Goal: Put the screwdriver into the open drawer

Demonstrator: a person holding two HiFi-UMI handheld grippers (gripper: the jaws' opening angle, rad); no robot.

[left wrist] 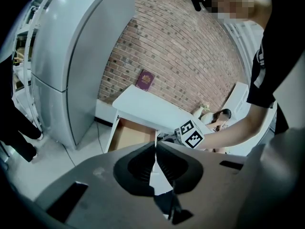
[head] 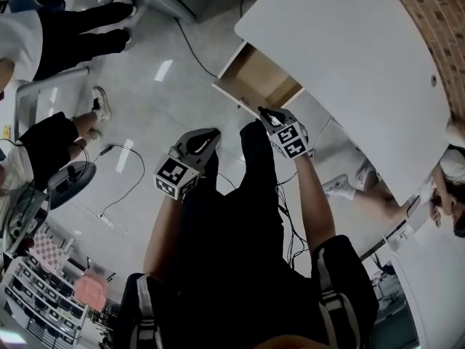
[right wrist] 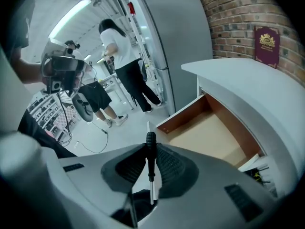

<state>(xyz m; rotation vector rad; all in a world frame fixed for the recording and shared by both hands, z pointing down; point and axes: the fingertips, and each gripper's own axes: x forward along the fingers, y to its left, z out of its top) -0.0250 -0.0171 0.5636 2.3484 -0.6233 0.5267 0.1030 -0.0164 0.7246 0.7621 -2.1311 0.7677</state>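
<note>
**Screwdriver** (right wrist: 150, 168). Black handle, bare metal shaft. It is clamped between the jaws of the right gripper (right wrist: 150, 149) and lies along them. The handle end pokes just past the tips and the shaft runs back toward the gripper body. The jaws are closed to the handle's width.

**Drawer** (right wrist: 214, 132). It is pulled out from under the white table (right wrist: 248, 87). It lies ahead of the right jaws, off to their right and lower. Its wooden floor looks bare where it shows. The screwdriver is not yet over it.

**Left gripper** (left wrist: 156, 151). The jaws are pressed together with nothing between them. The drawer lies ahead of them, somewhat to their left. It appears idle.

**Step in hand (judged):** carrying the screwdriver to the drawer.

**Handling note:**
- Bring the right jaws over the open floor, past the drawer's front edge and clear of the table lip.
- Lower until the handle is close to the wood, and only then part the jaws.
- Released from height, the round handle would likely bounce or roll.
- Keep the left gripper out of the path.
</note>
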